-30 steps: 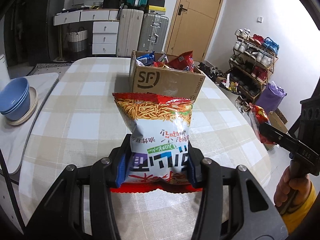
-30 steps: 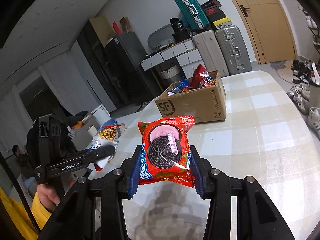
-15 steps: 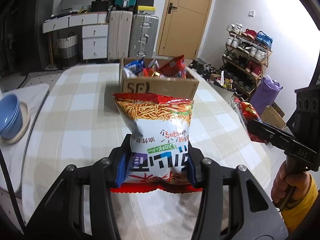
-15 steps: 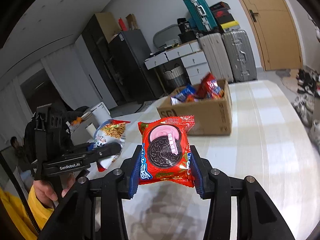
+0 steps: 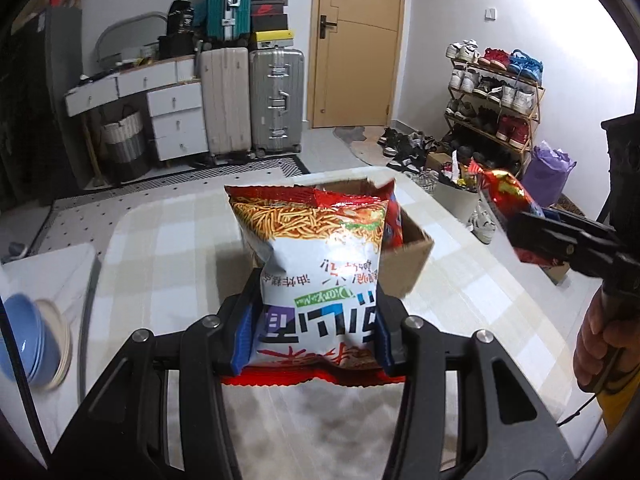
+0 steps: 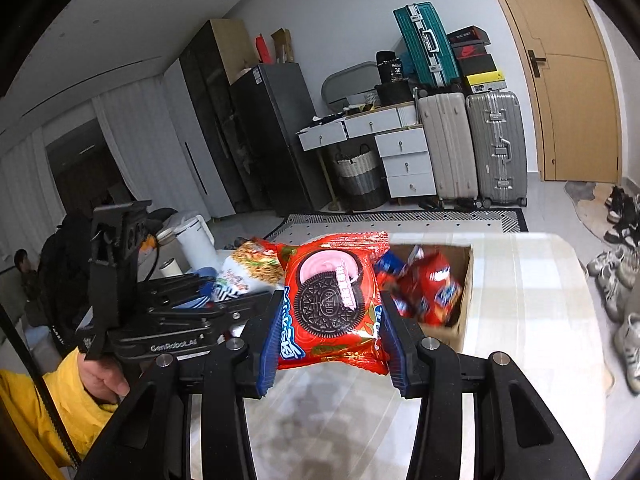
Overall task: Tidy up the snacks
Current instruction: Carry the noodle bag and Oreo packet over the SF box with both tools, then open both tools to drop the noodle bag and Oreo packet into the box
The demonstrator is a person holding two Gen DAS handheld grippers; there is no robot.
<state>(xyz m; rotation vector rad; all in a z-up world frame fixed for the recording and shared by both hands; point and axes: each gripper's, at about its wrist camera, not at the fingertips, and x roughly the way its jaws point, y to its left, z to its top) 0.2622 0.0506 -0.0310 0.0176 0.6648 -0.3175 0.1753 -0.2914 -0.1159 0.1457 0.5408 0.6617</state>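
Observation:
My left gripper (image 5: 314, 328) is shut on a white and red noodle snack bag (image 5: 312, 256) and holds it above the checked table (image 5: 160, 240), just in front of the cardboard box (image 5: 404, 264). My right gripper (image 6: 330, 340) is shut on a red Oreo pack (image 6: 332, 300), held above the table beside the same box (image 6: 460, 308), which holds several snack packs (image 6: 428, 292). The right gripper and its pack also show in the left wrist view (image 5: 504, 200). The left gripper with the noodle bag (image 6: 252, 268) shows at the left of the right wrist view.
Blue bowls on a plate (image 5: 28, 344) stand on a side surface at the left. Suitcases (image 5: 276, 96), white drawers (image 5: 172, 120) and a shoe rack (image 5: 492, 96) stand beyond the table. A white kettle (image 6: 192, 236) stands at the left.
Both grippers have moved forward to the box with their packs still held. The box now lies right behind the noodle bag and beside the Oreo pack.

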